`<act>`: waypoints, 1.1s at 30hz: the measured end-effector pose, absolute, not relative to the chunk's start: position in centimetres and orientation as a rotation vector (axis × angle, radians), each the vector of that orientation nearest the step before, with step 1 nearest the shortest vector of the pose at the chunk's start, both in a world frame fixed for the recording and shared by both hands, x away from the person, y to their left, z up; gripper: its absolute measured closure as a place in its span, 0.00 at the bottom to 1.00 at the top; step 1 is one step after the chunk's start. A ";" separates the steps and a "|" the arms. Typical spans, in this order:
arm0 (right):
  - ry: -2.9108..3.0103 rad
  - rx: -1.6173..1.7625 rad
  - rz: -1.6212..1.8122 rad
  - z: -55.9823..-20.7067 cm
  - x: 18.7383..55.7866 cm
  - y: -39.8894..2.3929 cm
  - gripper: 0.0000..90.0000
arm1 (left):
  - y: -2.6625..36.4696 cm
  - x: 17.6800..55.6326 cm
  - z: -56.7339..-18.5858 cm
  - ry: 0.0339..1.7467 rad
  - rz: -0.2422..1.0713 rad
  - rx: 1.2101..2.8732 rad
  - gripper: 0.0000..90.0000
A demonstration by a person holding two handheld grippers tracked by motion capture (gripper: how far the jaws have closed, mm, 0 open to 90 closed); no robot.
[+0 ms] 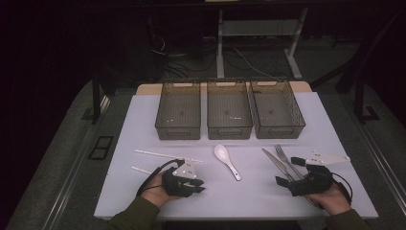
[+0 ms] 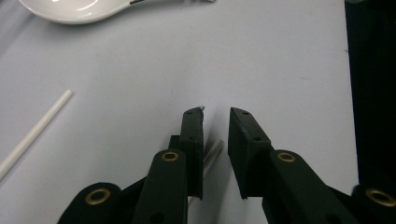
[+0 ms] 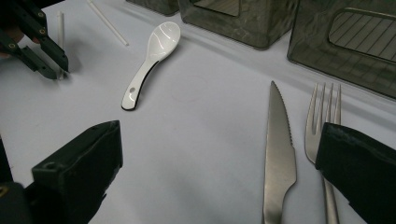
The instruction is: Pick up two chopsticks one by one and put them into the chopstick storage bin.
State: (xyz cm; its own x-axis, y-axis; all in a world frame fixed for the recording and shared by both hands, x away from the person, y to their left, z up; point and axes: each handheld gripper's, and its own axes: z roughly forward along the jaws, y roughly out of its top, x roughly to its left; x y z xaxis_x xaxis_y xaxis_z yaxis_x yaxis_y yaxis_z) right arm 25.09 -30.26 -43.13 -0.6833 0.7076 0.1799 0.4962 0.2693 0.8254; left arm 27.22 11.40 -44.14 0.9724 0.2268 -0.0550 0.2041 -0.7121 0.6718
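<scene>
The left gripper [image 2: 215, 114] has its jaws a narrow gap apart over a thin white straw [image 2: 212, 156] lying on the table [image 1: 249, 191], not clearly pressing it; most of the straw is hidden. The right gripper [image 3: 219, 149] stands wide open, near the steel knife [image 3: 279, 154] and fork [image 3: 322, 116].

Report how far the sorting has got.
Nothing is done: all three bins hold nothing. In hand: the left gripper stands over the short straw, jaws slightly apart, not pinching. Left: long straw, spoon, knife and fork lie on the table.
</scene>
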 end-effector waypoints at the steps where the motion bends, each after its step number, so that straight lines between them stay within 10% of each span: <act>1: 2.314 1.121 1.376 -43.1 25.1 -30.3 0.01 | 11.4 27.3 -44.2 0.297 0.039 2.391 0.84; 33: 2.322 1.118 1.365 -43.2 25.2 -30.1 0.01 | 8.3 31.7 -44.4 0.372 0.152 2.377 0.96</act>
